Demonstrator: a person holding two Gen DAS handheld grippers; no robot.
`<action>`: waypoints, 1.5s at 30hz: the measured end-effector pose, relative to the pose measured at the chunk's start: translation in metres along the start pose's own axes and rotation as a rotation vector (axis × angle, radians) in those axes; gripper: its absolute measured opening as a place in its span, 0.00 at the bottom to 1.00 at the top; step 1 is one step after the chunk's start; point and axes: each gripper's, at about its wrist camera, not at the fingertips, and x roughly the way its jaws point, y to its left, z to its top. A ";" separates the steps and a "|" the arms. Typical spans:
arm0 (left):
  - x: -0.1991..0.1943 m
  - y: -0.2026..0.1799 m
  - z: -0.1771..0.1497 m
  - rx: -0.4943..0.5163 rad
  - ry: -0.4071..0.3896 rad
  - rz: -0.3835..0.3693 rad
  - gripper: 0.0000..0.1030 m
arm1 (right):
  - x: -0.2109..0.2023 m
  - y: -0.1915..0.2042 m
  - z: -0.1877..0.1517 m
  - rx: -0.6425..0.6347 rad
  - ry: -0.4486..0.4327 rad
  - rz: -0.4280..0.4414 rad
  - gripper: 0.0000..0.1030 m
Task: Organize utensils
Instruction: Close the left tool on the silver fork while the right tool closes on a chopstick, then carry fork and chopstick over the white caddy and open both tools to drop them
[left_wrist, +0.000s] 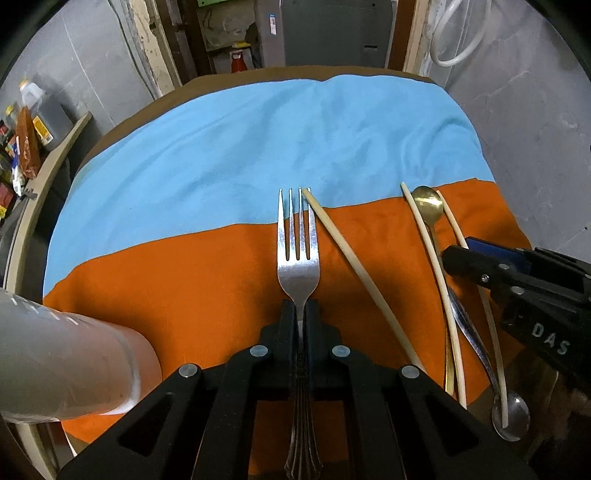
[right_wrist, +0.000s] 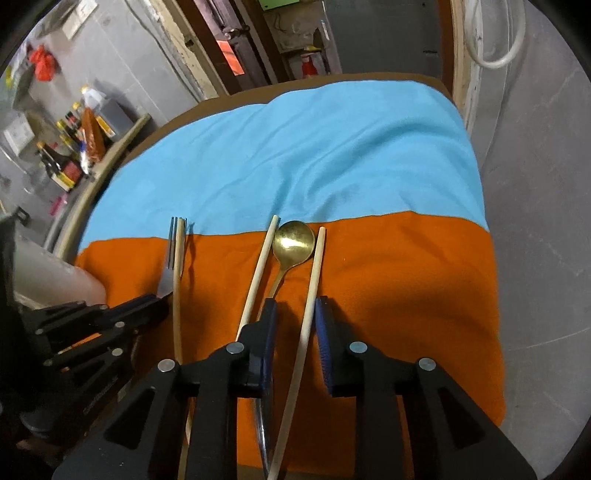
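My left gripper (left_wrist: 302, 308) is shut on a steel fork (left_wrist: 297, 251), tines pointing away over the orange cloth (left_wrist: 184, 288). A pale chopstick (left_wrist: 354, 269) lies just right of the fork. Further right lie a gold spoon (left_wrist: 427, 205), two more chopsticks (left_wrist: 432, 258) and a silver spoon (left_wrist: 511, 413) with its bowl near the front edge. My right gripper (right_wrist: 295, 314) is open, its jaws on either side of a chopstick (right_wrist: 310, 295) beside the gold spoon (right_wrist: 293, 242). The fork (right_wrist: 168, 273) shows at its left.
A frosted tumbler (left_wrist: 66, 365) stands at the front left of the cloth. A blue cloth (left_wrist: 258, 140) covers the far half of the round table. A shelf with bottles (left_wrist: 33, 129) is at the left, beyond the table edge.
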 end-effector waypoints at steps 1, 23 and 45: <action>-0.002 0.000 -0.002 0.000 -0.014 -0.002 0.03 | 0.000 0.001 -0.001 -0.004 -0.009 -0.029 0.06; -0.107 0.017 -0.057 -0.119 -0.419 -0.009 0.03 | -0.083 0.012 -0.052 0.038 -0.475 0.268 0.03; -0.202 0.058 -0.059 -0.137 -0.679 -0.030 0.03 | -0.150 0.063 -0.031 0.058 -0.720 0.457 0.03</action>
